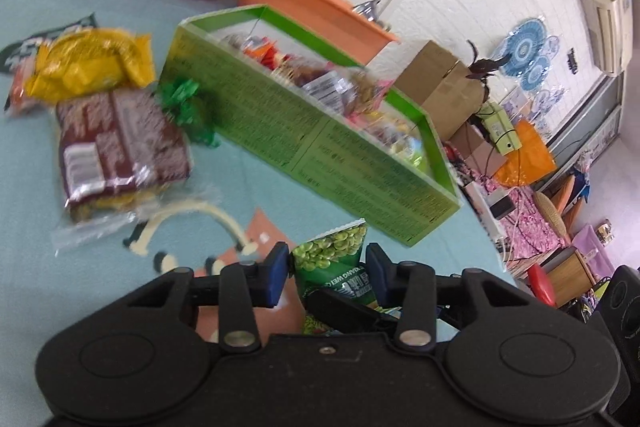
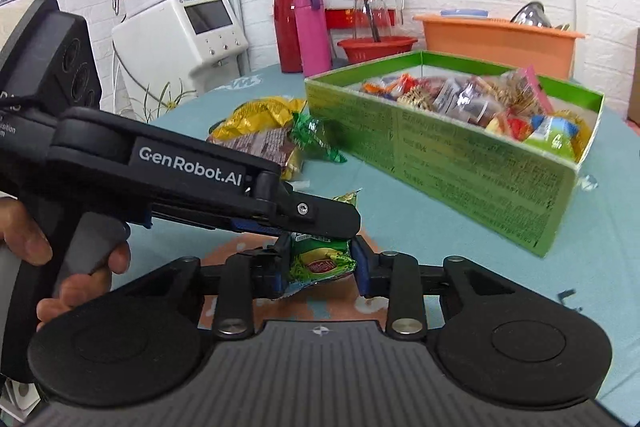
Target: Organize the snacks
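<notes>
Left hand-held gripper [image 1: 327,274]: clamped on the green pea packet [image 1: 334,261], which stands up between its blue pads
Right hand-held gripper [image 2: 320,265]: clamped on the same packet [image 2: 320,263], from the side; the left hand-held gripper [image 2: 312,217] crosses just above it
Packet position: lifted off the table [image 2: 440,223], held by both at once, near the green box
Green box [image 1: 304,139]: open-topped, on the table, full of mixed snack packets
Loose snacks: a brown packet [image 1: 116,147], a yellow bag [image 1: 92,61] and a green wrapper [image 1: 188,107] lie together just beside the box's end
</notes>
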Action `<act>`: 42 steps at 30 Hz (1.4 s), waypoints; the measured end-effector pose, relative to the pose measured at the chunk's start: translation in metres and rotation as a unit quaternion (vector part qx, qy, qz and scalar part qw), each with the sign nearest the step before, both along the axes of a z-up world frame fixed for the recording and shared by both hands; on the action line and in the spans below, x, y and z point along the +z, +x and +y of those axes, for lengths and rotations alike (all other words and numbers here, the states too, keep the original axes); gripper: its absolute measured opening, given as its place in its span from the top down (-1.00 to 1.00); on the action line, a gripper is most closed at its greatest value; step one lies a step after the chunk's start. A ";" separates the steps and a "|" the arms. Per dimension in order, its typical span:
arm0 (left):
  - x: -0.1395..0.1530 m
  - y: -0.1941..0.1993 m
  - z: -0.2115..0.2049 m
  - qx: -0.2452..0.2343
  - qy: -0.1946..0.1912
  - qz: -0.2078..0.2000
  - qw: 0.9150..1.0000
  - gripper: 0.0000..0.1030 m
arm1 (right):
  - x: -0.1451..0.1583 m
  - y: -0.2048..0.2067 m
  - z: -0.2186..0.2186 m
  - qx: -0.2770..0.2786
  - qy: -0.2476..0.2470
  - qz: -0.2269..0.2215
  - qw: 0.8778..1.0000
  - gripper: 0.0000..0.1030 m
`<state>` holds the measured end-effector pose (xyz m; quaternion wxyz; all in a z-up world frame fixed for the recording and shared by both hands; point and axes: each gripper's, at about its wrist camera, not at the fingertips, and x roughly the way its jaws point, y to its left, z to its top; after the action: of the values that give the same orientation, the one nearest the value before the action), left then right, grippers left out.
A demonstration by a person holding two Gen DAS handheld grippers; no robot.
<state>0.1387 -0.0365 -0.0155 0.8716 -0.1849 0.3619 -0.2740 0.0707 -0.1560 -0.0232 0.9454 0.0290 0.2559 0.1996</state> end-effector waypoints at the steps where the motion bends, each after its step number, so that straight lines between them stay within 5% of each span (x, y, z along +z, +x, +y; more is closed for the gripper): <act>1: 0.007 0.001 -0.002 -0.004 -0.002 -0.010 1.000 -0.05 | 0.005 -0.001 -0.002 -0.003 -0.001 -0.009 1.000 -0.08; 13: 0.067 0.045 -0.034 -0.017 -0.015 -0.101 0.995 -0.04 | 0.055 0.027 -0.028 -0.050 -0.007 -0.124 0.991 -0.07; 23: 0.056 0.097 -0.041 -0.009 -0.014 -0.097 0.995 -0.06 | 0.055 0.075 -0.037 -0.067 -0.012 -0.136 0.988 -0.06; 24: 0.052 0.101 -0.041 -0.006 -0.008 -0.095 0.995 -0.20 | 0.051 0.080 -0.036 -0.066 -0.015 -0.134 0.989 -0.07; 25: 0.047 0.105 -0.042 -0.001 0.001 -0.091 0.996 -0.75 | 0.047 0.083 -0.035 -0.064 -0.024 -0.130 0.989 -0.08; 26: 0.041 0.109 -0.042 0.009 0.013 -0.082 0.996 -1.00 | 0.041 0.088 -0.033 -0.062 -0.036 -0.124 0.990 -0.15; 29: 0.031 0.106 -0.037 0.039 0.035 -0.079 0.996 -1.00 | 0.027 0.090 -0.027 -0.075 -0.076 -0.114 0.988 -1.00; 42: 0.058 0.054 -0.024 0.045 0.071 -0.105 0.991 -1.00 | 0.037 0.048 -0.025 -0.083 -0.084 -0.160 0.980 -1.00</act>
<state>0.1930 -0.0602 0.0428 0.9270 -0.1089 0.2787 -0.2262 0.1185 -0.1808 0.0139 0.9865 -0.0613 0.1140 0.1006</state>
